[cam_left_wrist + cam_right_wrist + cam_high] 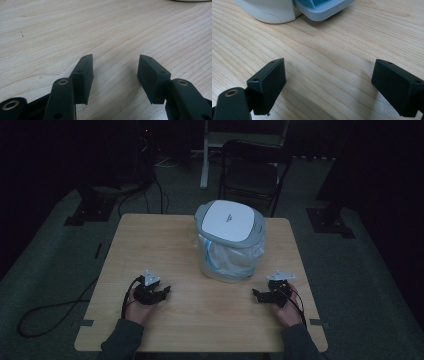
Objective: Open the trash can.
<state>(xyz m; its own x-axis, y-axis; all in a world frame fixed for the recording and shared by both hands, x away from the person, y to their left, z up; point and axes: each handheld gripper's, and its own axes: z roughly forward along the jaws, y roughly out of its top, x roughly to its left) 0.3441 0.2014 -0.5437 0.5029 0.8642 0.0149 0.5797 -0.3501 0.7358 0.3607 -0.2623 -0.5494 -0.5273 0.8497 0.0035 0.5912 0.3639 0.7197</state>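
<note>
A small white waste bin (229,242) with a grey-rimmed lid and a clear plastic liner stands at the middle of the wooden table (150,245). Its base (272,11) shows at the top of the right gripper view. My left gripper (164,291) rests low on the table at the front left, jaws open over bare wood, as the left gripper view (115,72) confirms. At the front right, my right gripper (256,293) points toward the bin, open wide with nothing between its jaws (328,82).
A dark folding chair (252,170) stands behind the table. Black cables (55,312) trail over the grey floor at the left. The room beyond is dark. Both forearms come in at the table's front edge.
</note>
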